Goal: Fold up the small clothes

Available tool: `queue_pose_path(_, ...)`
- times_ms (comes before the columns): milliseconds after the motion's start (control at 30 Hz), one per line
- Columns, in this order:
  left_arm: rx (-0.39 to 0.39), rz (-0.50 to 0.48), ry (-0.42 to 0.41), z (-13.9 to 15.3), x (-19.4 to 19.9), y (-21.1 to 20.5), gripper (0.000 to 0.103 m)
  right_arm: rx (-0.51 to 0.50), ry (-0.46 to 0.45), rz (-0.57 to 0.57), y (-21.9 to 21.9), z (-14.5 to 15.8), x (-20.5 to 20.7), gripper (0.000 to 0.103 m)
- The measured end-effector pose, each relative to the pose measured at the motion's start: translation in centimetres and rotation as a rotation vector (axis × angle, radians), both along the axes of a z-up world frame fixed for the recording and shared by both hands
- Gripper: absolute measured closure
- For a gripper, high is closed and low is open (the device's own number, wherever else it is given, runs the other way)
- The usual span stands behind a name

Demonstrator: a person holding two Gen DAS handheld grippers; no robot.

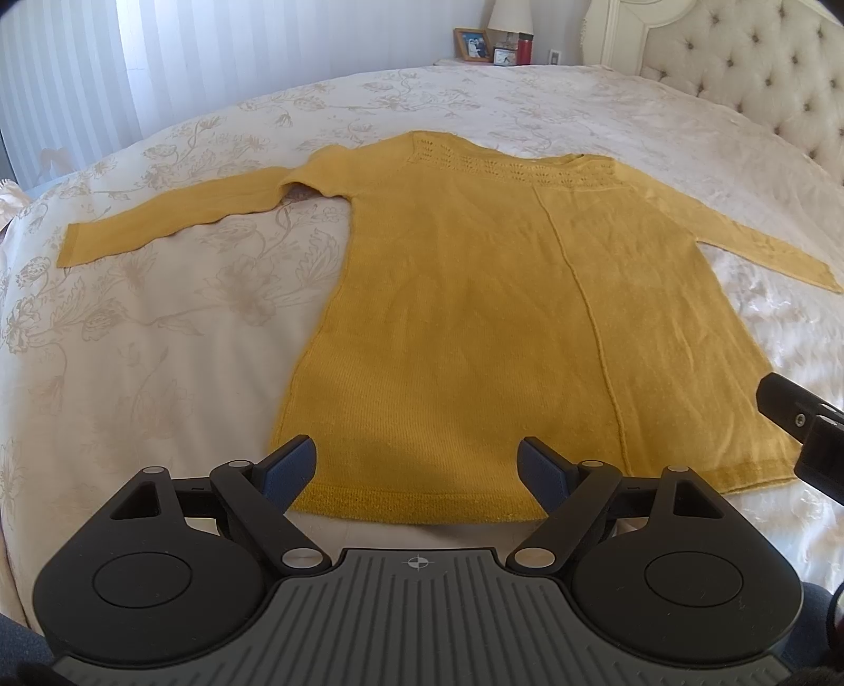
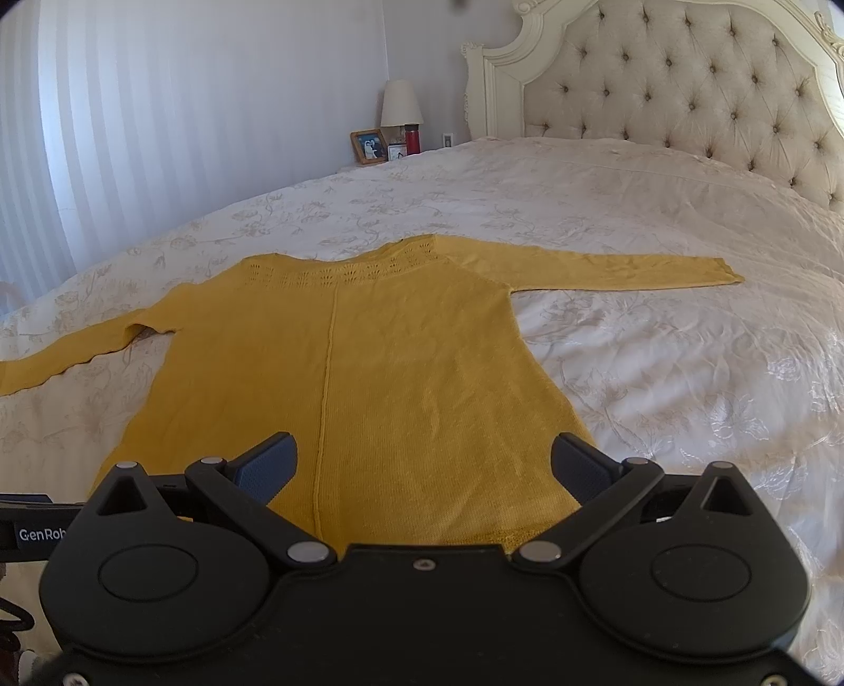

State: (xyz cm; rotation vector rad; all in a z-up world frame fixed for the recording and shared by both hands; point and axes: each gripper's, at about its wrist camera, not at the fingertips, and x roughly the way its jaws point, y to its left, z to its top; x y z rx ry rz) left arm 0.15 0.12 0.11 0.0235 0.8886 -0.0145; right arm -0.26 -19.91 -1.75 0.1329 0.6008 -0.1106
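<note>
Hovering wide, gripping nothing: left tool (image 1: 416,467) and right tool (image 2: 422,464) over yellow sweater (image 1: 475,316) hem at 6 o'clock (strap (image 2: 31,534) reading "GenRob").

- The left wrist view looks forward and down along the left gripper (image 1: 416,464), close above the near hem of the yellow sweater (image 1: 475,295).
- The right wrist view looks along the right gripper (image 2: 424,464), aimed less steeply.
- Both share the sweater, the bed (image 1: 158,316) and the lamp (image 1: 509,16) at upper centre.
</note>
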Motion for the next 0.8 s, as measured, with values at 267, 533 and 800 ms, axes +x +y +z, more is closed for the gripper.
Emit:
queue_pose_path(267, 0.001, 0.001, 0.004, -0.08, 0.16, 0.06, 0.02, 0.002, 0.001, -0.001, 0.0, 0.02, 0.04, 0.001)
queue_pose_path(533, -0.001, 0.0, 0.002, -0.13, 0.18, 0.02, 0.02, 0.003, 0.001, -0.002, 0.0, -0.1, 0.02, 0.001)
queue_pose_path(800, -0.003, 0.0, 0.003, -0.13, 0.17, 0.02, 0.02, 0.004, 0.001, -0.002, -0.03, -0.08, 0.03, 0.001)
